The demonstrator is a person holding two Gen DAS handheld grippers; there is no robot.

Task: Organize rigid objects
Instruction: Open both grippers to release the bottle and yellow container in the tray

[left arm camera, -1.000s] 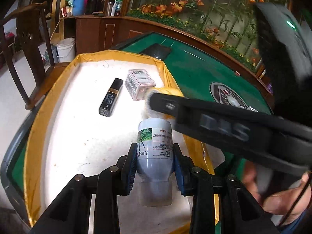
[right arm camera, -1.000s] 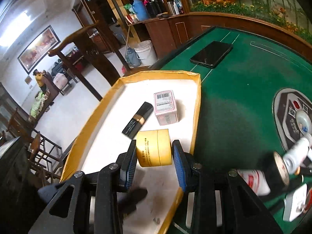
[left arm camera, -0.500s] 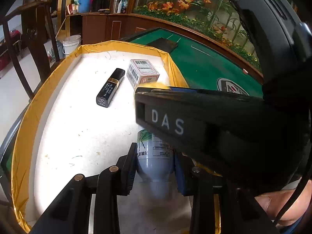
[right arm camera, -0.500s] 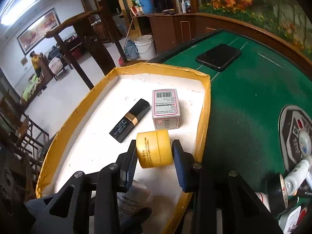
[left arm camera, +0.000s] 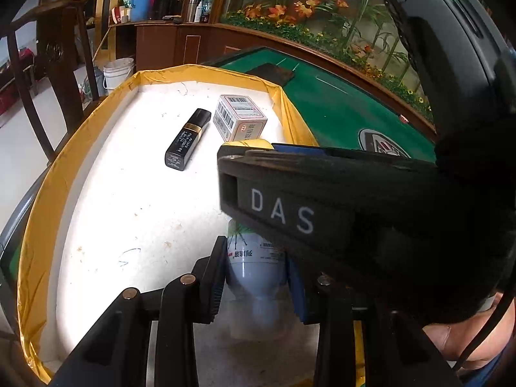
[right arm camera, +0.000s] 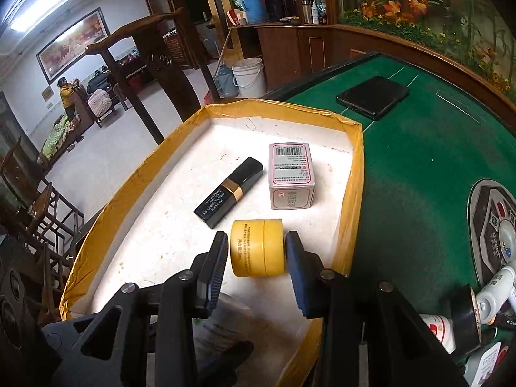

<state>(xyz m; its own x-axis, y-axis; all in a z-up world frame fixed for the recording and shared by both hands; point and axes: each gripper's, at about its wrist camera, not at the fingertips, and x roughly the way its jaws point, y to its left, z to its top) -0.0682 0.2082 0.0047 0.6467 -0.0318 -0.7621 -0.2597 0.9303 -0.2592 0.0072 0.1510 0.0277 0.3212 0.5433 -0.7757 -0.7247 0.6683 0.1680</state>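
Note:
A white tray with a yellow rim lies on a green table. Inside it lie a black lipstick tube and a small barcoded box. My left gripper is shut on a white bottle with a green leaf label, low over the tray's near end. My right gripper is opening around a yellow jar that rests on its side on the tray; a thin gap shows at the left pad. The right gripper's black body hides most of the jar in the left wrist view.
A dark phone lies on the green felt beyond the tray. Small bottles and a black tape roll crowd the table at the lower right, near a round control panel. A wooden chair stands behind the tray's far left side.
The right gripper's jaws have spread slightly off the yellow jar, and its body now covers more of the left wrist view. The left gripper still holds the bottle in the same spot.

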